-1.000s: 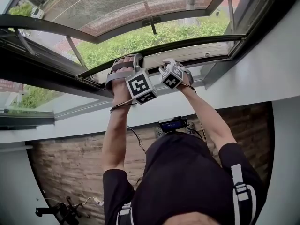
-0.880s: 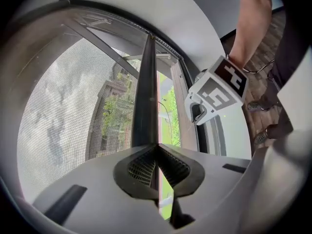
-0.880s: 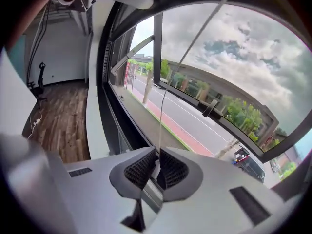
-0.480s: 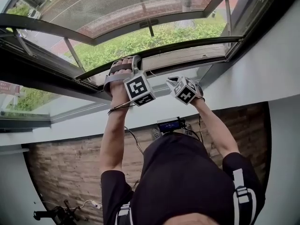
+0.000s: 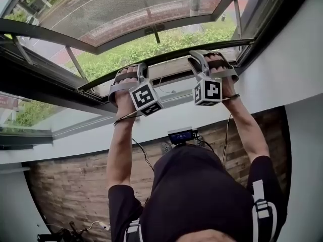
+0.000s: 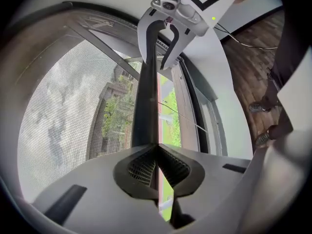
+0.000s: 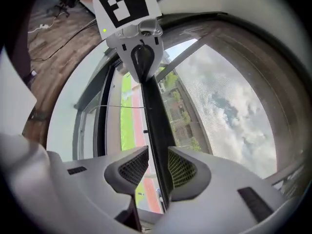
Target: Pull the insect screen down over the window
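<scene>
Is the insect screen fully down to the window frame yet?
No, an open gap with grass beyond separates the screen's bottom bar from the window frame.

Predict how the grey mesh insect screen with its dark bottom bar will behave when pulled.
The grey mesh screen looks thin and see-through, so probably floppy and light. Its dark bottom bar runs straight, so likely stiff.

Under the dark screen bar [image 5: 169, 60] there is a thin open gap [image 5: 171, 70], with the white ledge [image 5: 75, 135] on its near side. Past the bar, the insect screen [image 6: 63, 106] blocks the way. The dark window frame [image 5: 257, 19] shuts off the right side. A glass pane [image 5: 35, 110] shuts off the left.
</scene>
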A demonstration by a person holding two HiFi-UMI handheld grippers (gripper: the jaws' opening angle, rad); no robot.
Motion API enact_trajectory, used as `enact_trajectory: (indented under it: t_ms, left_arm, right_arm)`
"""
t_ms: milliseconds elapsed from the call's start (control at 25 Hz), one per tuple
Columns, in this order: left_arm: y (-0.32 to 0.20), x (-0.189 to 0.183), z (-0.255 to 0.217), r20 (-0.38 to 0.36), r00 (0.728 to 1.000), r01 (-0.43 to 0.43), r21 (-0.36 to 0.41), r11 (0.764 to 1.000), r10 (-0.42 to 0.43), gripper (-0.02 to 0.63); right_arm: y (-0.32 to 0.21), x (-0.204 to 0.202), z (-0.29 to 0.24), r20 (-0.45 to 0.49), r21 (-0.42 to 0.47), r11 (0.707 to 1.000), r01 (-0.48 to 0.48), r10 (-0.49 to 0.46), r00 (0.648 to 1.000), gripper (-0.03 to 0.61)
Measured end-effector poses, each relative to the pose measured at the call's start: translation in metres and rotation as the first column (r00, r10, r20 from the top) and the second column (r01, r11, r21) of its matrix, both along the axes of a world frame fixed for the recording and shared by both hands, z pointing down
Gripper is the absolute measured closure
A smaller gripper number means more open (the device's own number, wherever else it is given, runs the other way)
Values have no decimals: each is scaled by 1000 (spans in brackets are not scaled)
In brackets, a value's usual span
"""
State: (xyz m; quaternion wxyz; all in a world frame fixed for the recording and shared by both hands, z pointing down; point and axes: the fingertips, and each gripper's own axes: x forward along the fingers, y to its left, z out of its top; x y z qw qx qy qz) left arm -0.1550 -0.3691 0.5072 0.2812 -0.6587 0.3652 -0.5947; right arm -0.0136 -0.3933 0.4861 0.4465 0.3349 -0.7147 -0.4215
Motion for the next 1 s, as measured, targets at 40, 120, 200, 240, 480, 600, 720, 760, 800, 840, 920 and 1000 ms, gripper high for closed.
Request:
enact_trajectory:
  t_ms: [40, 120, 200, 240, 480, 600, 720, 760, 800, 840, 920, 1000]
  left_arm:
    - [0, 0, 0, 1, 1000, 1, 0, 1000, -1, 594]
    - [1, -1, 0, 4, 1000, 3, 2, 1000, -3, 594]
    - [1, 0, 0, 4, 1000, 4, 2, 1000, -4, 594]
    - [1, 0, 0, 5, 1000, 4, 1, 1000, -4, 594]
    - [1, 0, 0, 5, 1000, 6, -8, 1000, -6, 594]
    - [3, -1, 8, -1, 1000, 7, -26, 1000, -7, 594]
    - [4, -1, 19, -5, 1000, 14, -39, 999, -14, 594]
    - [4, -2, 21, -3, 1000, 16, -44, 999, -16, 594]
    - [3, -3, 23, -2, 1000, 17, -49, 999, -17, 594]
    - [2, -3, 26, -4, 1000, 18, -55, 998, -18, 594]
    - [3, -2, 35, -15, 1000, 21, -75, 997, -23, 594]
    - [6, 0, 54, -22, 999, 23, -110, 994, -26, 595]
  right_arm:
    - [-3, -1, 3, -28, -13, 1000, 5, -5, 1000, 451]
    - [-7, -2, 11, -75, -44, 999, 12, -15, 997, 454]
    - [-11, -1, 15, -115, -58, 998, 15, -22, 993, 524]
    - [-11, 0, 14, -132, -63, 998, 19, -27, 991, 546]
    - [-12, 0, 17, -204, -152, 988, 42, -73, 976, 557]
    - [-10, -1, 26, -218, -201, 979, 45, -89, 972, 557]
    - [-9, -1, 35, -208, -222, 974, 44, -91, 974, 557]
    - [-9, -2, 38, -206, -225, 974, 41, -89, 975, 557]
    - [-10, -2, 40, -208, -225, 974, 38, -86, 974, 557]
    - [-11, -3, 42, -211, -227, 973, 36, -85, 974, 557]
    - [-9, -4, 52, -220, -242, 970, 31, -86, 972, 557]
    - [-6, -3, 70, -229, -273, 962, 26, -91, 969, 557]
